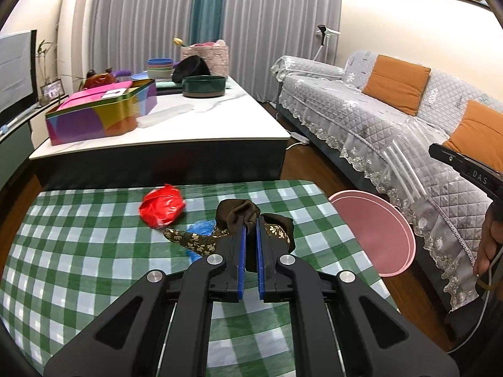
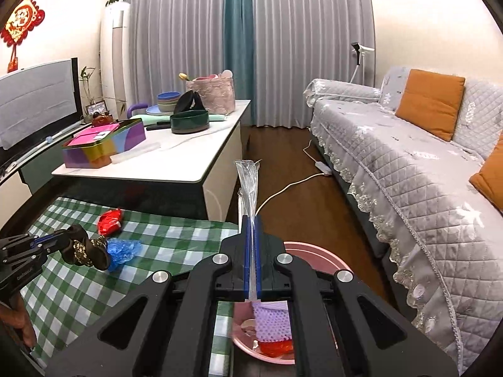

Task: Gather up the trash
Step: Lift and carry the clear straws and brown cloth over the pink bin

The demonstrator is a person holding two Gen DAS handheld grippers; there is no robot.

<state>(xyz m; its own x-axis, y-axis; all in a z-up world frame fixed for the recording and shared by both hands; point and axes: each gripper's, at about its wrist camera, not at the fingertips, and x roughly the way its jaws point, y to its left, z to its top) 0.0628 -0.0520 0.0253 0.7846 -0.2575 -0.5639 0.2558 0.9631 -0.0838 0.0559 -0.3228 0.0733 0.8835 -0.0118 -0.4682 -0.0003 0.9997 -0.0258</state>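
One brown wrapper with a gold leaf print [image 1: 251,220] was clenched between the pads of the left gripper [image 1: 250,232], just above the green checked cloth [image 1: 78,251]; its printed tail pointed left. One clear plastic wrapper [image 2: 250,182] stood pinched in the right gripper [image 2: 251,229], its long axis running up and away from the jaws, over the pink basin [image 2: 314,251] beside the cloth, which already held scraps. Two pieces lay on the cloth: one red crumpled wrapper [image 1: 162,205] and one blue crumpled plastic [image 1: 199,229]. A white table [image 1: 204,125] stood behind them.
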